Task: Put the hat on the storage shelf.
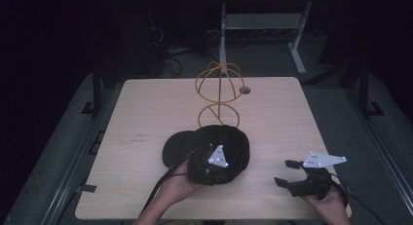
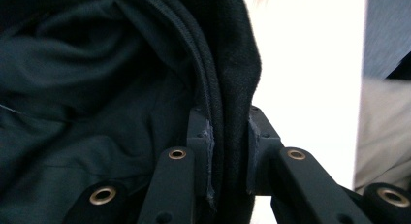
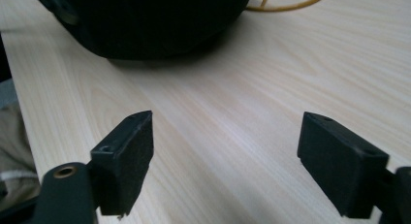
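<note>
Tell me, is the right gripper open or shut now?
Open. The right gripper has its jaws wide apart over the bare table, holding nothing.

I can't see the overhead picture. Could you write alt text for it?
A person's left tongs grip a black cap near the front of a pale wooden table. The right tongs hover open beside it, holding nothing. A yellow wire stand rises behind the cap.

A black cap (image 1: pixel 214 152) sits on the tabletop (image 1: pixel 146 108), just in front of a yellow wire stand (image 1: pixel 217 91). The left gripper (image 1: pixel 207 164) is at the cap — the right gripper (image 1: pixel 287 172) sits apart, fingers spread wide.
</note>
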